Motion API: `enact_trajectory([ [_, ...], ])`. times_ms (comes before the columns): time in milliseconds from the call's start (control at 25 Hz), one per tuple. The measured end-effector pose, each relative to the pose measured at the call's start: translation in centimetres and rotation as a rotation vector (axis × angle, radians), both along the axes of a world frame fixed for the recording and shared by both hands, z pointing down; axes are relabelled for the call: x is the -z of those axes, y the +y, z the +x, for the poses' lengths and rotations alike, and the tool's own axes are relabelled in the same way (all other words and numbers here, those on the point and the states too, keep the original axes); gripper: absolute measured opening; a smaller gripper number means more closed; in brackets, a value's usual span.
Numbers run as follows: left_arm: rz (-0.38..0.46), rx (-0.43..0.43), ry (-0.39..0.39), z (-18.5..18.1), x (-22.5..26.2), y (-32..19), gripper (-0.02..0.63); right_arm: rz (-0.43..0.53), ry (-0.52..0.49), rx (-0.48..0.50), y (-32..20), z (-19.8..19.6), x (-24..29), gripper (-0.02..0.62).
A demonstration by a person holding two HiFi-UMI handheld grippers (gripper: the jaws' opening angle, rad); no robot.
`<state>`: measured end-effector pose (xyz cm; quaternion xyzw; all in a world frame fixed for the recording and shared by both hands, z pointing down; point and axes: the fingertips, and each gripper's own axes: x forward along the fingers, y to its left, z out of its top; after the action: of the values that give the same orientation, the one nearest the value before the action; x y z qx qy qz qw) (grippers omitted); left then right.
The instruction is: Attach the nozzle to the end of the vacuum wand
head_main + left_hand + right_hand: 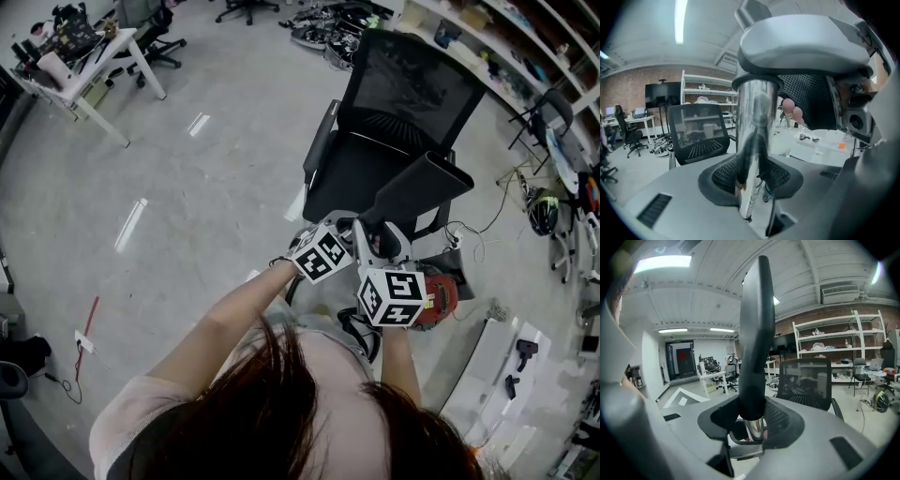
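**Holding nozzle at wand end**

Clamping left gripper (752, 174) partly closed on one chrome wand (757, 122). Squeezing right gripper (751, 422) on the base of one dark nozzle (754, 333), chrome end showing just beneath it. Hovering both over one office chair (412, 89).

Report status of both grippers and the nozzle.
Left gripper shut on wand. Right gripper shut on nozzle. Nozzle meets wand end; seating unclear. Nothing in the way.

The dark, flat-tipped nozzle (756, 333) stands upright, its base over the shiny metal vacuum wand (757, 131) end.
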<state>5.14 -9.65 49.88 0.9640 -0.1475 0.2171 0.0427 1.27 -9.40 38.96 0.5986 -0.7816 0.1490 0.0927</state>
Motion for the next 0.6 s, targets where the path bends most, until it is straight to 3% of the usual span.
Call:
enact_trajectory([
  [200, -0.004, -0.007, 0.005, 0.2, 0.0, 0.0, 0.146, -0.03, -0.004, -0.006, 0.0, 0.1, 0.0, 0.176],
  [600, -0.014, -0.055, 0.016, -0.2, 0.0, 0.8, 0.146, -0.139, 0.075, 0.244, 0.6, -1.0, 0.0, 0.176],
])
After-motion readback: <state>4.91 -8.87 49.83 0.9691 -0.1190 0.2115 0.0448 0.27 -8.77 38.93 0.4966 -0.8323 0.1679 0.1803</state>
